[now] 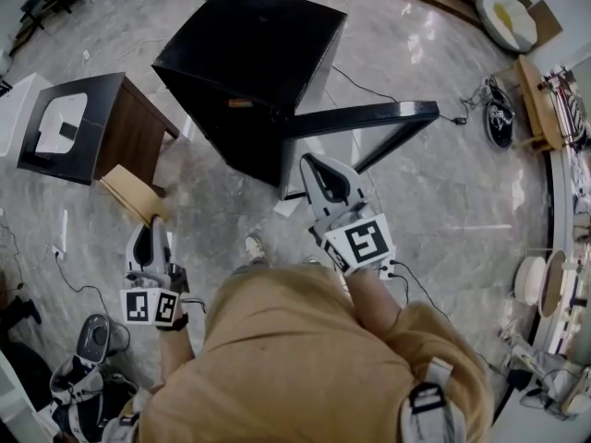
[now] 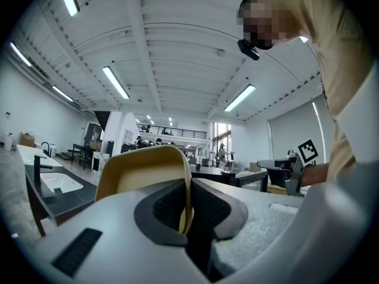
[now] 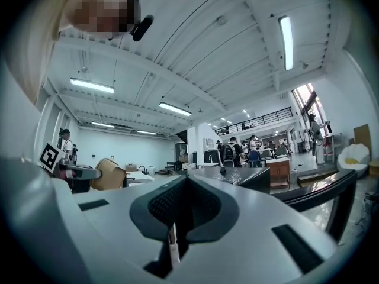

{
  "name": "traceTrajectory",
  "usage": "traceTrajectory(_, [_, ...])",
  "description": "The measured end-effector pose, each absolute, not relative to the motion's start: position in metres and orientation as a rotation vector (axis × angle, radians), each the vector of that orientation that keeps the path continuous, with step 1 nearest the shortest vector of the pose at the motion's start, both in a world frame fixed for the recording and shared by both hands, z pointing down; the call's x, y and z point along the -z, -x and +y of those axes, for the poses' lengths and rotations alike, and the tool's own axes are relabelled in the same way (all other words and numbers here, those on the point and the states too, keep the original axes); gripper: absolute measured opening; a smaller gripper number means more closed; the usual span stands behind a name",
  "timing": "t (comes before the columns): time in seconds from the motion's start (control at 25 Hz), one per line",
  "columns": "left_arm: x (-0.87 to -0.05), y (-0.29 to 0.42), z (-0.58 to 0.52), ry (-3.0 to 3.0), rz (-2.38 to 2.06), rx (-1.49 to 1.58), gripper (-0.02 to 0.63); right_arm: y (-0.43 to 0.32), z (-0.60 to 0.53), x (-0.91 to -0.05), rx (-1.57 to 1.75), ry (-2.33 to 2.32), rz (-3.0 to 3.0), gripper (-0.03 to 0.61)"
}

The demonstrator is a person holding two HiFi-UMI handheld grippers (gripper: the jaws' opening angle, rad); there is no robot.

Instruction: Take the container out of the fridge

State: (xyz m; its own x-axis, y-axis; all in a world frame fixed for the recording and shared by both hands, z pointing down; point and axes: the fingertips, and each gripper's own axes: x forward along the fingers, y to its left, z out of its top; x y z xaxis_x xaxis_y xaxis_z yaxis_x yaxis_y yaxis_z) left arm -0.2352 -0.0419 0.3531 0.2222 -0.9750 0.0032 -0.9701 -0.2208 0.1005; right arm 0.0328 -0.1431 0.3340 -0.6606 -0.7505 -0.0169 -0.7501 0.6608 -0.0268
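The tan plastic container [image 1: 129, 192] hangs out over the floor, left of the black mini fridge [image 1: 249, 53]. My left gripper [image 1: 152, 222] is shut on its side wall; in the left gripper view the pads pinch the thin rim of the container [image 2: 139, 170] at the left gripper [image 2: 188, 185]. The fridge door [image 1: 369, 118] stands swung open to the right. My right gripper [image 1: 311, 161] is shut and holds nothing, its tips close to the fridge's open front. In the right gripper view the right gripper [image 3: 185, 185] points past the fridge [image 3: 249, 176], and the container [image 3: 109, 173] shows at the left.
A dark wooden side table [image 1: 111, 132] with a white basin stands left of the fridge. Cables trail over the grey marble floor [image 1: 443, 201]. A workbench with round objects [image 1: 545, 284] runs along the right edge. Equipment [image 1: 92, 340] lies at the lower left.
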Motion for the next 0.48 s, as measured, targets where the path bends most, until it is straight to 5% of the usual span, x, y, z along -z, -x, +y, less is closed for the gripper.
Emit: traceTrajectory(0.48, [-0.349, 0.225, -0.058, -2.41, -1.907, 0.078, 0.026, -0.043, -0.153, -0.325, 0.015, 1.294, 2.825, 0.002])
